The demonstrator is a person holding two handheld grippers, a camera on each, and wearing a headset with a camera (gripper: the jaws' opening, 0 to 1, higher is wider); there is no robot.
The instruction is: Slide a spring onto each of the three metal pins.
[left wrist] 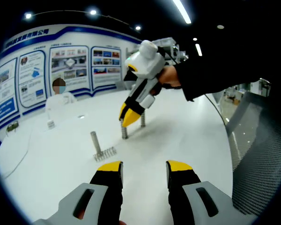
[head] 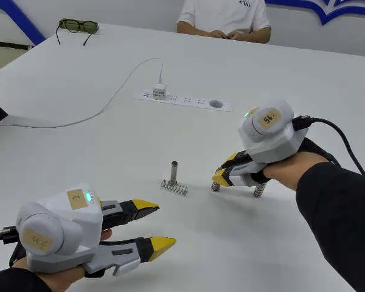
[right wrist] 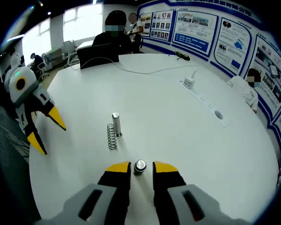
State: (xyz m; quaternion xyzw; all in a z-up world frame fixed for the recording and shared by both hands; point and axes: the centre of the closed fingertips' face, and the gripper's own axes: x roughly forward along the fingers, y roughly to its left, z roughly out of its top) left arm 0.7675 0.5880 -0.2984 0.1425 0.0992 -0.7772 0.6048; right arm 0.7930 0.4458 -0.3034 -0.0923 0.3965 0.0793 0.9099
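1. Your left gripper (head: 154, 225) sits nearest the head camera, low over the near side of the table (head: 79, 146). Its jaws are spread wide and hold nothing.
2. Your right gripper (right wrist: 140, 168) has its jaws drawn narrow. The top of the near sprung pin (right wrist: 140, 166) shows between the tips with a sliver of gap on each side, so I judge it is not clamped on anything.
3. Look for the loose spring (head: 174, 187) between your two grippers. It lies on its side, touching the foot of the bare pin (head: 173, 172), which stands upright.
4. Expect the loose spring to be light, thin-wired and soft along its length. It is likely to roll away or flick out if you pinch hard.
   - Take it gently across the coils near one end.
   - Leave the other end open and clear so it can go over the bare pin.
   - The bare pin looks rigid, but I cannot tell whether it is fixed down, so avoid knocking it.
5. Compare the views before you move.
   - Your left gripper view shows coils wrapping the near sprung pin side-on, and also the far sprung pin (left wrist: 142, 120) beyond it.
   - Your right gripper view looks down the near sprung pin, so those coils are hidden there.
   - In the head view your hand partly covers the far sprung pin.
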